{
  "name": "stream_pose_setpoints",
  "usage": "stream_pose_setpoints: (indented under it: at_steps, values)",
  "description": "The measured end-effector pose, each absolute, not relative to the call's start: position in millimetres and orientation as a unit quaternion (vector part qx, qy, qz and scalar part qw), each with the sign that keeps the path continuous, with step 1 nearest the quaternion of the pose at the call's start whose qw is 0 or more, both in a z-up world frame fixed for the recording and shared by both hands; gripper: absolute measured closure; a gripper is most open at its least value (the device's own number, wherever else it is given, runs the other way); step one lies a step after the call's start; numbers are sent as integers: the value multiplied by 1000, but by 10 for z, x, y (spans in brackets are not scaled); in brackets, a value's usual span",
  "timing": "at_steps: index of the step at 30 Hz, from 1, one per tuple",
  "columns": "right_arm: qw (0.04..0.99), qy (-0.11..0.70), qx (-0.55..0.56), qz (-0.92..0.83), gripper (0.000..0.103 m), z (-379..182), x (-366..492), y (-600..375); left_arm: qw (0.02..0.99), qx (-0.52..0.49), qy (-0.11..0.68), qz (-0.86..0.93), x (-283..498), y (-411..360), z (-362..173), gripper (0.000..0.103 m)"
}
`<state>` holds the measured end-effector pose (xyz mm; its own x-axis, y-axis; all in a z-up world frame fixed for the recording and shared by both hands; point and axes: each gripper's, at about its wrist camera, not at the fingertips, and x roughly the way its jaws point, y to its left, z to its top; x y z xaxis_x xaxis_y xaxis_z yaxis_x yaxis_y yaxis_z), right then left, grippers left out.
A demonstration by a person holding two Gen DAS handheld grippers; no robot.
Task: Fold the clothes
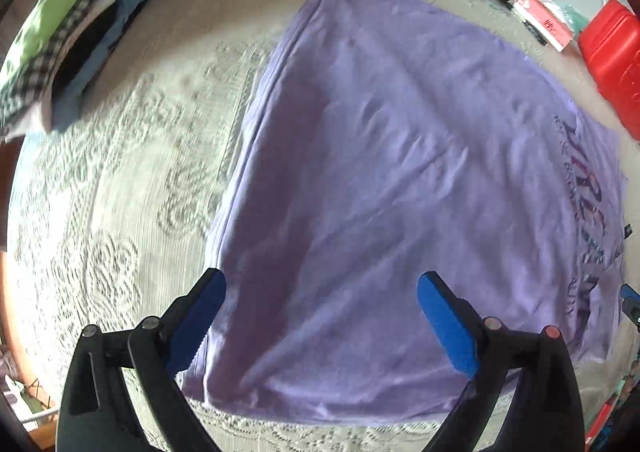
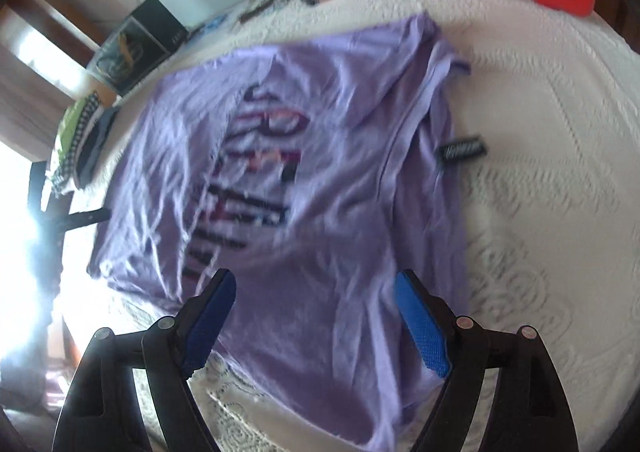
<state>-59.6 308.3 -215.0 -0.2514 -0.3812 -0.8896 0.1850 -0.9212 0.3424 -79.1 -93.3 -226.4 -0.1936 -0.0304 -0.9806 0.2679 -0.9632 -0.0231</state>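
A lilac T-shirt (image 1: pixel 380 172) with dark printed lettering lies spread flat on the white lace tablecloth (image 1: pixel 120 212). It also shows in the right wrist view (image 2: pixel 320 192), with a black tag (image 2: pixel 460 150) hanging off its right side. My left gripper (image 1: pixel 320 292) is open and empty, hovering above the shirt's near edge. My right gripper (image 2: pixel 316 288) is open and empty above the shirt's near part. Both sets of jaws stand wide apart with nothing between them.
A stack of folded clothes (image 1: pixel 68 44) sits at the far left. A red plastic box (image 1: pixel 612 56) and a red-white tissue pack (image 1: pixel 544 20) stand at the far right. A dark box (image 2: pixel 136 44) sits at the back.
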Motion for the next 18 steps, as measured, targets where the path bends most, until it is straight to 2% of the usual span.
stream_pose_setpoints:
  at_steps: [3,5,8,12,14,15,16,17,18]
  values:
    - [152,-71,585,-794,19,-2267,-565,2981,99,625,90,-769,-669,-944,-2369,5]
    - [138,-72,581,-799,17,-2288,-567,2941,98,615,80,-778,-626,-910,-2385,0]
    - [130,-75,572,-806,6,-2317,-556,2882,103,602,85,-787,-588,-906,-2390,0]
    - [109,-21,579,-808,6,-2354,-569,2700,98,594,78,-794,-552,-892,-2391,0]
    - [93,3,578,-810,9,-2355,-575,2636,87,598,76,-793,-544,-934,-2352,0]
    - [84,15,577,-812,22,-2349,-567,2618,88,591,80,-798,-501,-992,-2283,1]
    - [77,13,572,-816,53,-2309,-549,2671,89,585,83,-802,-457,-1049,-2214,1]
    - [70,9,567,-821,67,-2266,-527,2730,90,573,86,-810,-385,-1122,-2120,1]
    - [68,-16,557,-828,75,-2195,-464,2847,92,560,87,-819,-293,-1203,-2025,1]
